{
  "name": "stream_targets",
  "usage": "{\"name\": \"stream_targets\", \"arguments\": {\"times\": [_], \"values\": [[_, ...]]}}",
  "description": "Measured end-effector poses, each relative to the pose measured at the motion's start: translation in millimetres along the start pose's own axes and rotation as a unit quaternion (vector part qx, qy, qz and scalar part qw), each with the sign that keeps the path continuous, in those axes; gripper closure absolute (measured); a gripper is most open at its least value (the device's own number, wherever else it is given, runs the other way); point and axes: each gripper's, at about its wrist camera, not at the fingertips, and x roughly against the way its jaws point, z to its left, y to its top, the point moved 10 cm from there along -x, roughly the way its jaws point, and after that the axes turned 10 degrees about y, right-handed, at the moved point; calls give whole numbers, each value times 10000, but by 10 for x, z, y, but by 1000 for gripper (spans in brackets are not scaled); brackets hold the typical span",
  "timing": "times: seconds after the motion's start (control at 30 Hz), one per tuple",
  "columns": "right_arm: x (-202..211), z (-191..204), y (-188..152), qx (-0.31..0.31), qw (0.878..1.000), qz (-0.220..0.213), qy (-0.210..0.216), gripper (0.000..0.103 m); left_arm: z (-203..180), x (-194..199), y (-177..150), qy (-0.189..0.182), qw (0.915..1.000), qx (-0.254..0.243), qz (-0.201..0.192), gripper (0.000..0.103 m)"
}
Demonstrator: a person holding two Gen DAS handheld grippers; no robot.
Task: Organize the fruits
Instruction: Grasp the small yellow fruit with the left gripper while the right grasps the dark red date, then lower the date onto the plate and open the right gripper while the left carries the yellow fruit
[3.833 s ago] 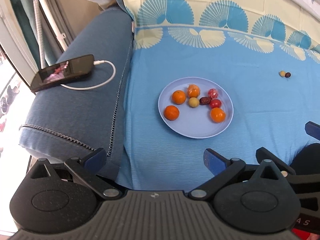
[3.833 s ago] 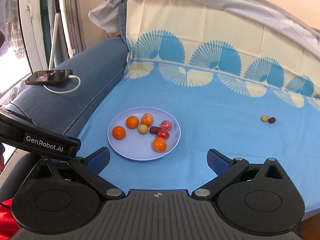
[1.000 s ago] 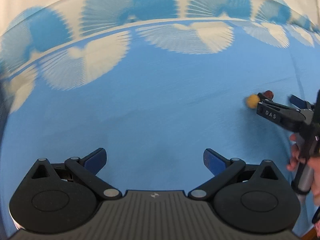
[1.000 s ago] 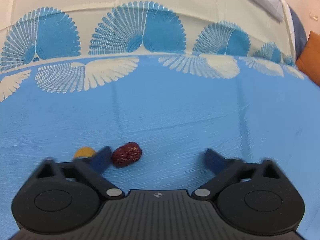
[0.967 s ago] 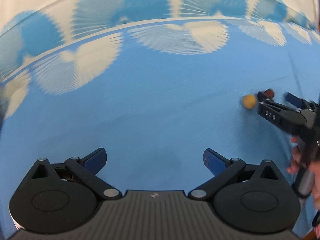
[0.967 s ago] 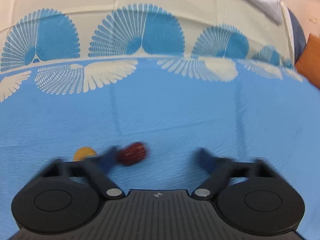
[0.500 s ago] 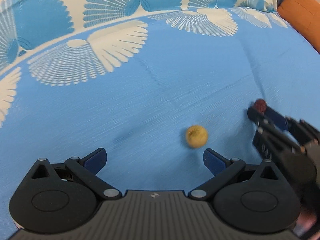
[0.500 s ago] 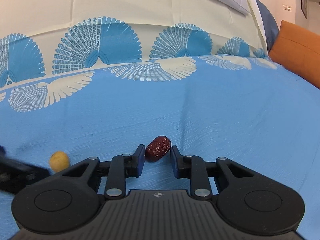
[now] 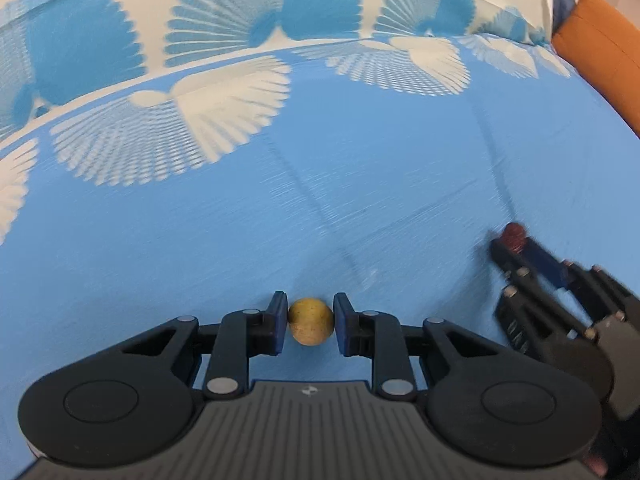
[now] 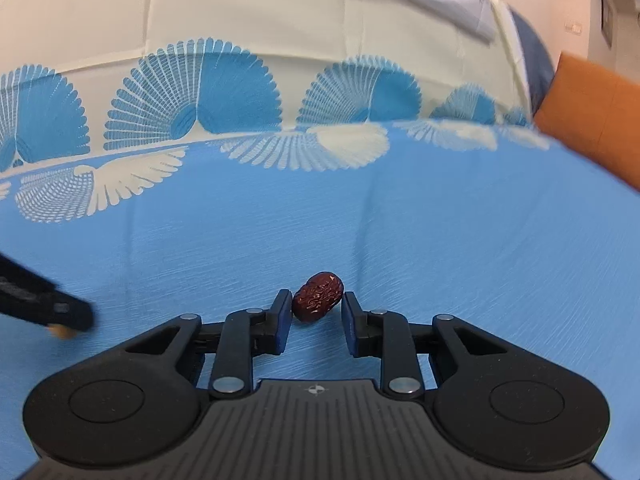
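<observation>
1. Left tongs (image 9: 311, 322) pinch the small yellow fruit (image 9: 311, 321), both pads touching it, low over the blue sheet (image 9: 200, 240)
2. Right tongs (image 10: 314, 316) bracket the red date (image 10: 318, 297); left pad touches, right pad looks just apart
3. An orange cushion (image 10: 592, 128) sits at 2 o'clock
</observation>
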Motion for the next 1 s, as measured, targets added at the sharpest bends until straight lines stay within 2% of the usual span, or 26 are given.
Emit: {"name": "stream_targets", "arguments": {"times": [0.1, 0.2, 0.27, 0.43, 0.57, 0.73, 1.0], "values": [[216, 26, 33, 37, 10000, -2, 12, 75, 248, 215, -217, 176, 9997, 105, 155, 76], [542, 179, 23, 167, 9997, 25, 193, 75, 585, 470, -590, 687, 9960, 58, 562, 76], [792, 366, 19, 230, 9987, 17, 447, 75, 835, 688, -854, 983, 9921, 67, 780, 76], [1482, 1049, 78, 429, 9911, -76, 1259, 75, 1436, 1370, -1447, 1286, 9866, 284, 963, 76], [2091, 1676, 57, 620, 9792, -36, 1933, 75, 1862, 1960, -1870, 1494, 9832, 473, 941, 76], [2798, 2382, -131, 835, 9587, 273, 2706, 75, 2282, 2586, -2414, 1557, 9797, 835, 942, 76], [3768, 3109, -603, 1319, 9294, 732, 3367, 75, 2568, 3325, -3198, 1625, 9744, 1268, 897, 76]]}}
